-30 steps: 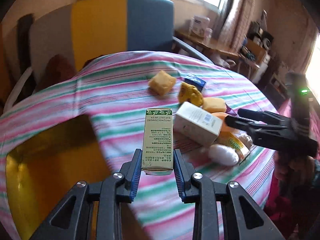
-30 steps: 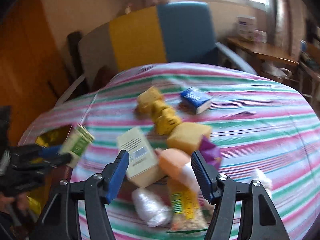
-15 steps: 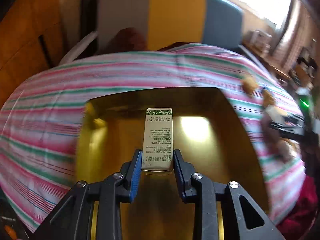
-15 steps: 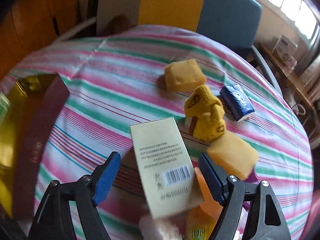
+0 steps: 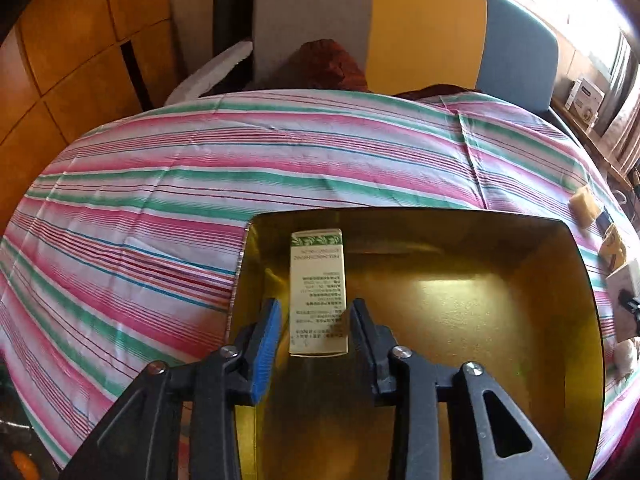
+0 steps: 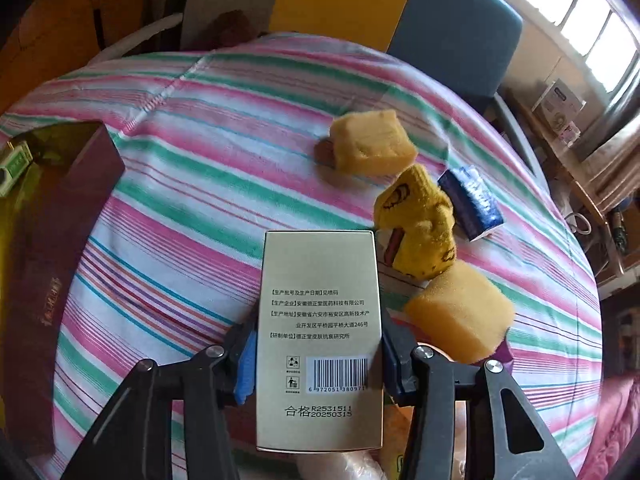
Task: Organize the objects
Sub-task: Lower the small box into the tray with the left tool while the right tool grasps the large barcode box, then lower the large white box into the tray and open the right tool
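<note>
Letting go of a small green-topped carton [image 5: 318, 292], the left gripper [image 5: 314, 328] hangs over the gold tray [image 5: 472, 308], its jaws opening with gaps showing on both sides of the carton. The carton lies inside the tray, against its far left corner. This looks like the drop-off step for that item; the next move probably calls for lifting the gripper straight out without nudging the carton.

To the right of the tray, the right gripper [image 6: 316, 356] is closing on a bigger beige box [image 6: 318, 336], its pads pressed against both long sides. Carrying it across to the tray seems the natural follow-up, with room needed beside the carton.

Beyond the beige box, on the striped tablecloth [image 6: 200, 152], sit two yellow sponges [image 6: 372, 144], a yellow sock [image 6: 420, 224] and a blue packet [image 6: 472, 200]. The box hides whatever lies under it; something pale and something orange peek out at the bottom edge, too cut off to name.
</note>
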